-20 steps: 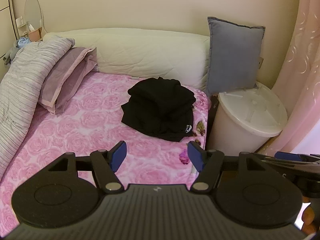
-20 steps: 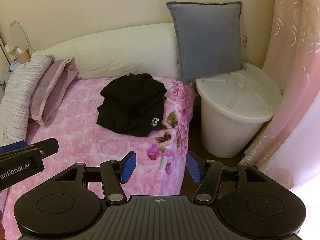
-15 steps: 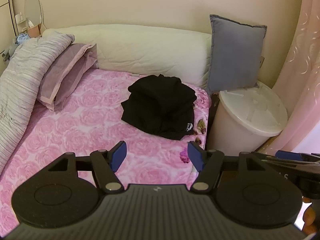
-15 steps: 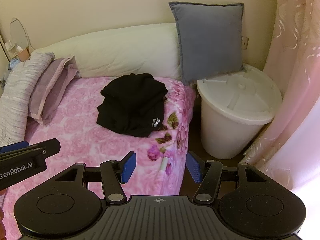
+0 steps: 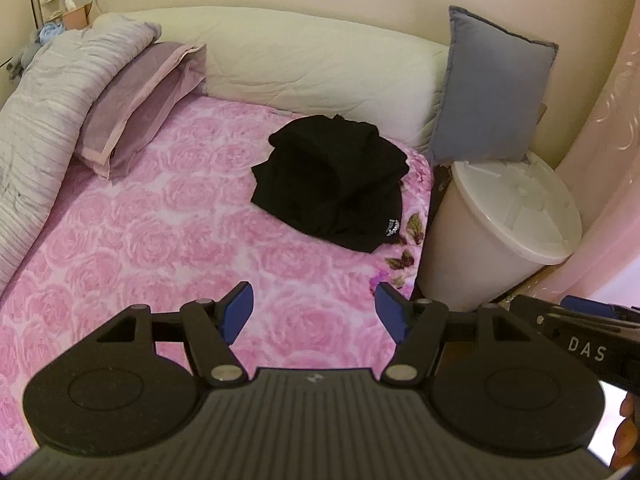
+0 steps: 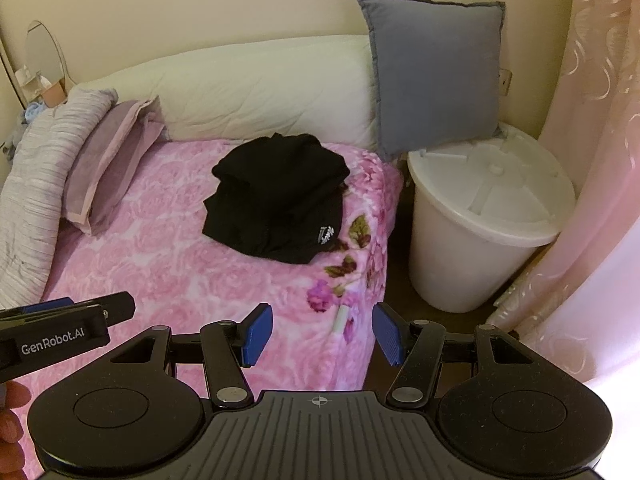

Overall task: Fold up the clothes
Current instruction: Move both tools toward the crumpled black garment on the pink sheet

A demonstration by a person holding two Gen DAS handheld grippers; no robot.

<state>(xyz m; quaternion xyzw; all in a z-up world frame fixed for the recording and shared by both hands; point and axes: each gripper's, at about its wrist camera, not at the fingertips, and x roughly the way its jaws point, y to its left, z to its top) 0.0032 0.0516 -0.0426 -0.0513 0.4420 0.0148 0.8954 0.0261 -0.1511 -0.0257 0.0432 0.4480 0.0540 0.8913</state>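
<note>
- The left tongs (image 5: 314, 314) hang in the air above the near part of the bed, their blue pads spread wide apart with nothing between them and nothing touching them.
- The right tongs (image 6: 322, 334) hang over the bed's near right corner, spread just as wide and also empty. The two sit side by side, each showing at the edge of the other's view, both aimed at the clothes.
- Well ahead of both lies a pile of black clothes (image 5: 332, 188) on the bed (image 5: 160, 240), which is covered in a pink rose-pattern blanket. The pile sits near the right edge, close to the headboard end, with a small white logo on its near corner.
- The pile looks stacked in loose layers. It could be a folded stack set down, or a bundle waiting to be spread out. The pictures do not settle which.
- Beyond the clothes are a long cream pillow (image 5: 304, 64) and an upright grey cushion (image 6: 434, 68). A white lidded bin (image 6: 480, 216) stands on the floor beside the bed.
</note>
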